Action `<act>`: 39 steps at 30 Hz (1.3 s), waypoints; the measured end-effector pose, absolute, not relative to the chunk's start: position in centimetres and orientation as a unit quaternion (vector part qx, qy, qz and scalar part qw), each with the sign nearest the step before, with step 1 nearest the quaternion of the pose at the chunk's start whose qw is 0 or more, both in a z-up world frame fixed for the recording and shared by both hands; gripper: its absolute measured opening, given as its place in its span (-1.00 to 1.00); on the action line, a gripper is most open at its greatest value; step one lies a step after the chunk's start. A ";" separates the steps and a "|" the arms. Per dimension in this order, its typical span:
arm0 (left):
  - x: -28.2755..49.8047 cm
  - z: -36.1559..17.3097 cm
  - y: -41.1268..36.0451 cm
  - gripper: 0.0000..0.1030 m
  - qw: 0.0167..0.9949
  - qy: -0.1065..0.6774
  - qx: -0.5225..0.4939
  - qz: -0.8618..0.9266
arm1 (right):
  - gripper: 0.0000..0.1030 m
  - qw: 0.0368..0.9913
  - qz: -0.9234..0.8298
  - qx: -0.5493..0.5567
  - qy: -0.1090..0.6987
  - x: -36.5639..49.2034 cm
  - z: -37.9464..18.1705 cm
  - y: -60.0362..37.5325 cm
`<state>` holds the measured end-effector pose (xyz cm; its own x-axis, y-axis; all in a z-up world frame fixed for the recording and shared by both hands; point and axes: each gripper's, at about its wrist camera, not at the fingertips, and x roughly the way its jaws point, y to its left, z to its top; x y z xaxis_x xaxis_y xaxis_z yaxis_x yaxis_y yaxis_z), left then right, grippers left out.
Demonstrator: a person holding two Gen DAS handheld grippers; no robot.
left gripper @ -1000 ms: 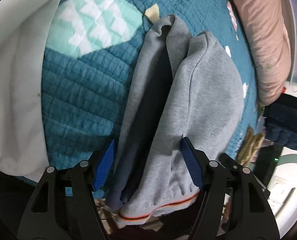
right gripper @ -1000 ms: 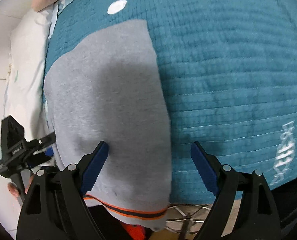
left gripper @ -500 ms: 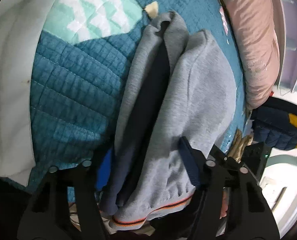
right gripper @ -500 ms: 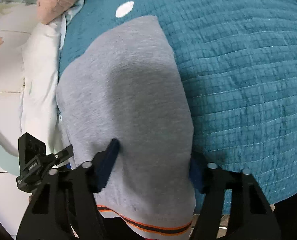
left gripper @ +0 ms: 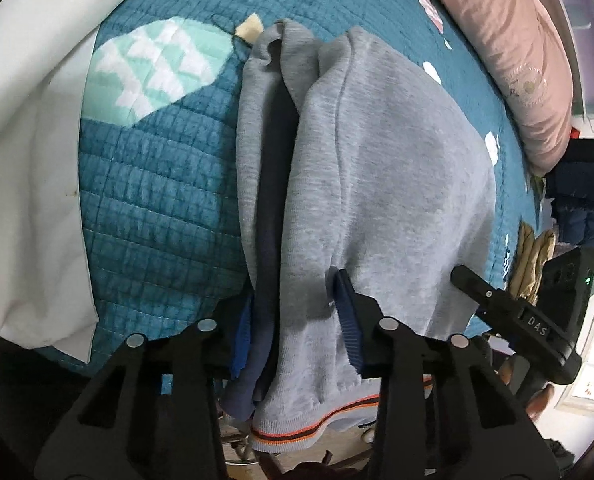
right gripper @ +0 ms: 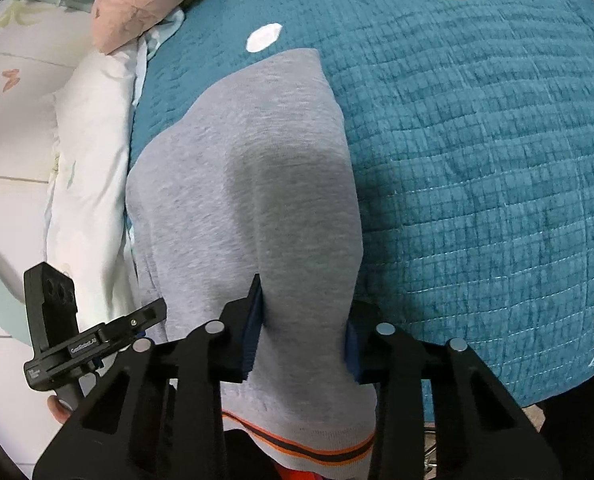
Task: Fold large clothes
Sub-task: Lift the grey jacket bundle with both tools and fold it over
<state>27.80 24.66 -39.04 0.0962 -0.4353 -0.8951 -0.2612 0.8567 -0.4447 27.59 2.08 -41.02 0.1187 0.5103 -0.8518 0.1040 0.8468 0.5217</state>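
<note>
Holding: both grippers pinch the bottom edge of a gray sweatshirt (left gripper: 397, 184).
Sweatshirt: it lies long-ways on a bed with a blue quilt (left gripper: 149, 184), and its striped hem (left gripper: 289, 436) hangs over the near edge of the bed.
Sweatshirt look: it is gray with a dark blue inside that shows in a long fold down the middle; the hem has orange and dark stripes.
Left gripper (left gripper: 297, 332): its fingers have just been closing, and now the blue pads press on a bunched bit of the sweatshirt near the hem, on the side with the dark fold.
Right gripper (right gripper: 303, 336): its fingers have just been closing too, and now they are clamped on the gray cloth just above the hem, at the other side edge.
Other side: in each view the other gripper peeks in at the edge, with a bit of a hand under it.
Quilt: it has a pale green and white patch (left gripper: 153, 68) and small white and cream shapes.
Pillow: a pink pillow (left gripper: 509, 40) lies at the far side of the bed, well apart from the sweatshirt.
Sheet: a white sheet (left gripper: 25, 184) lies beside the quilt.
</note>
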 end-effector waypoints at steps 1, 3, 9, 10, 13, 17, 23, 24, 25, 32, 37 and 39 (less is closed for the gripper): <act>27.9 -38.9 24.3 -0.36 0.693 0.670 -0.259 -0.063 | -0.42 0.708 0.143 0.240 0.649 27.6 -40.9 2.0; 28.0 -38.8 24.1 -0.39 0.695 0.670 -0.254 -0.063 | -0.46 0.709 0.143 0.242 0.647 27.5 -40.8 2.0; 27.4 -38.6 24.3 -0.48 0.688 0.673 -0.261 -0.073 | -0.51 0.710 0.153 0.235 0.647 27.1 -39.4 1.9; 27.2 -38.6 24.3 -0.49 0.685 0.675 -0.264 -0.078 | -0.51 0.711 0.151 0.231 0.646 27.1 -39.1 1.7; 26.8 -39.2 23.1 -0.50 0.675 0.684 -0.263 -0.092 | -0.52 0.718 0.151 0.202 0.649 26.9 -38.5 1.0; 26.6 -40.0 22.3 -0.31 0.686 0.680 -0.249 -0.071 | -0.36 0.700 0.148 0.204 0.669 27.3 -40.7 0.3; 25.9 -42.2 24.6 0.41 0.667 0.668 -0.324 -0.058 | 0.16 0.699 0.149 0.173 0.677 28.0 -42.1 2.2; 25.9 -42.3 24.7 0.41 0.666 0.666 -0.330 -0.062 | 0.24 0.698 0.146 0.172 0.679 28.1 -42.5 2.4; 26.1 -42.4 24.7 0.40 0.665 0.666 -0.332 -0.067 | 0.29 0.695 0.148 0.178 0.680 28.3 -42.9 2.4; 26.3 -41.1 24.4 -0.36 0.671 0.653 -0.341 -0.082 | -0.37 0.700 0.159 0.209 0.664 27.3 -41.7 0.6; 26.0 -39.8 23.6 -0.44 0.688 0.649 -0.316 -0.072 | -0.48 0.701 0.186 0.225 0.651 26.4 -39.6 -0.3; 25.9 -39.1 23.0 -0.52 0.689 0.642 -0.327 -0.083 | -0.50 0.704 0.189 0.221 0.648 26.2 -39.1 -0.1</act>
